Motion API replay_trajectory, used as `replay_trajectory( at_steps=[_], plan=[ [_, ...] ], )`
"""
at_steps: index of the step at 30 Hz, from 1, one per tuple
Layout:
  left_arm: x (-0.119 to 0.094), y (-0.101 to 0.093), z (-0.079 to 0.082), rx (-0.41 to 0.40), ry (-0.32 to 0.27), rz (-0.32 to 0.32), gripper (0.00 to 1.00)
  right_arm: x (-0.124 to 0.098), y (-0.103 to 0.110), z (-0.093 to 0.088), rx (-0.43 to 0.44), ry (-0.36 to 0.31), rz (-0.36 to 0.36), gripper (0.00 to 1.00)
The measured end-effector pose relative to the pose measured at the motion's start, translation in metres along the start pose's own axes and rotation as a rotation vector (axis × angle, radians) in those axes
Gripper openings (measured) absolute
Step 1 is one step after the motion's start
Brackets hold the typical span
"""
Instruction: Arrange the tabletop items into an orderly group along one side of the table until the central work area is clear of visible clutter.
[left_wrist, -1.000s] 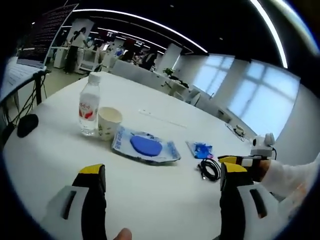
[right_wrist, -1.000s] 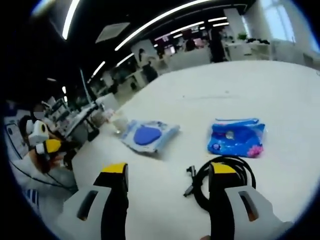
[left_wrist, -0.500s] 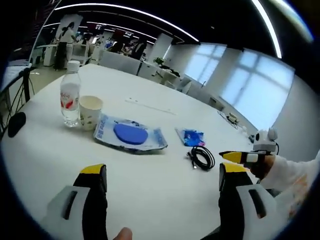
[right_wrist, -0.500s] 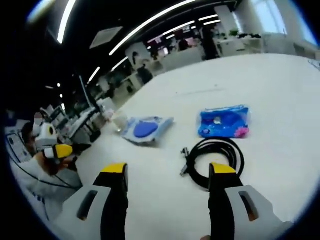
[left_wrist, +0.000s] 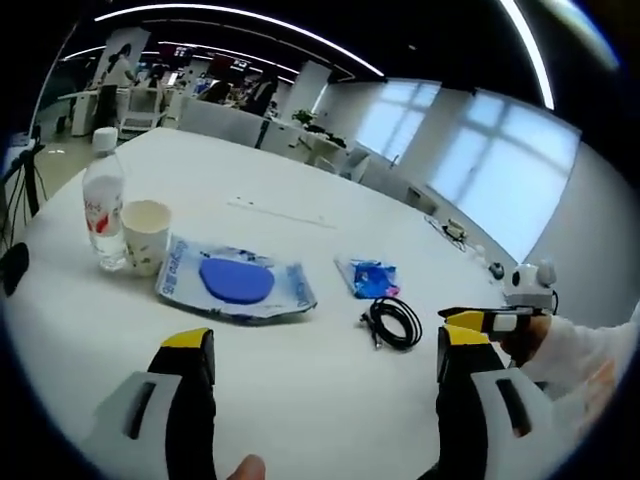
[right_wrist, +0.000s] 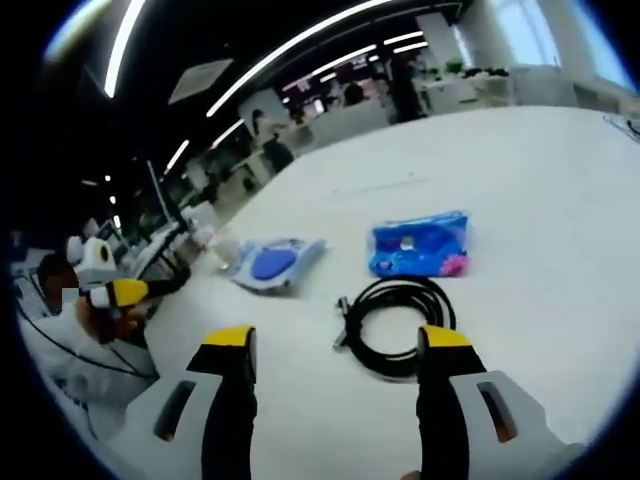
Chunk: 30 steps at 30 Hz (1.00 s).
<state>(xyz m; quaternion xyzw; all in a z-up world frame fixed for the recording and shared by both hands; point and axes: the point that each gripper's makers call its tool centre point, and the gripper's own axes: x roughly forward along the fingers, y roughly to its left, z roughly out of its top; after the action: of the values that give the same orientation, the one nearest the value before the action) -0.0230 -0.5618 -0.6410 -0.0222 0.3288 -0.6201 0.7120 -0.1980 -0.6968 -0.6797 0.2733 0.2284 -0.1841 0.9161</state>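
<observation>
On the white table (left_wrist: 300, 380) stand a clear water bottle (left_wrist: 103, 200) with a red label and a paper cup (left_wrist: 146, 236) beside it. A flat pale-blue packet with a dark blue disc (left_wrist: 235, 283) (right_wrist: 268, 264) lies mid-table. Further right lie a small blue pouch (left_wrist: 369, 277) (right_wrist: 418, 245) and a coiled black cable (left_wrist: 393, 322) (right_wrist: 390, 312). My left gripper (left_wrist: 318, 355) is open above the near table, with nothing between its jaws. My right gripper (right_wrist: 338, 350) is open, just short of the cable. The right gripper also shows at the right edge (left_wrist: 490, 320) of the left gripper view.
A dark round object (left_wrist: 10, 268) sits at the table's left edge. Small items (left_wrist: 455, 232) lie at the far right of the table. More desks and people stand in the office behind. A person's white sleeve (left_wrist: 575, 355) shows at the right.
Both views have shifted: in the left gripper view the bottle, cup and packet slid leftward; in the right gripper view the cable and pouch moved up and left, away from the jaws.
</observation>
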Motion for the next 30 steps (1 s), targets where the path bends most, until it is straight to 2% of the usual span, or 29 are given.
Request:
replay_trajectory(
  at_steps=[8,15,19,24,26,29,30],
  plan=[
    [0.027,-0.016,0.001,0.015,0.046,-0.029,0.90,-0.001,-0.014,-0.001,0.016,0.002,-0.017,0.63],
    [0.067,-0.036,0.006,0.041,0.089,-0.074,0.87,-0.003,-0.037,0.009,0.035,-0.017,-0.045,0.64],
    [0.086,-0.044,0.010,0.008,0.102,-0.095,0.86,-0.004,-0.053,0.015,0.050,-0.030,-0.063,0.64],
    [0.110,-0.051,0.019,-0.024,0.123,-0.089,0.83,-0.003,-0.072,0.024,0.053,-0.037,-0.087,0.64],
    [0.118,-0.055,0.021,-0.003,0.135,-0.094,0.82,-0.003,-0.076,0.025,0.058,-0.043,-0.095,0.63],
    [0.133,-0.058,0.016,0.086,0.196,-0.079,0.78,0.002,-0.088,0.030,0.061,-0.041,-0.106,0.63],
    [0.138,-0.060,0.017,0.081,0.191,-0.082,0.78,0.004,-0.092,0.031,0.063,-0.039,-0.109,0.63]
  ],
)
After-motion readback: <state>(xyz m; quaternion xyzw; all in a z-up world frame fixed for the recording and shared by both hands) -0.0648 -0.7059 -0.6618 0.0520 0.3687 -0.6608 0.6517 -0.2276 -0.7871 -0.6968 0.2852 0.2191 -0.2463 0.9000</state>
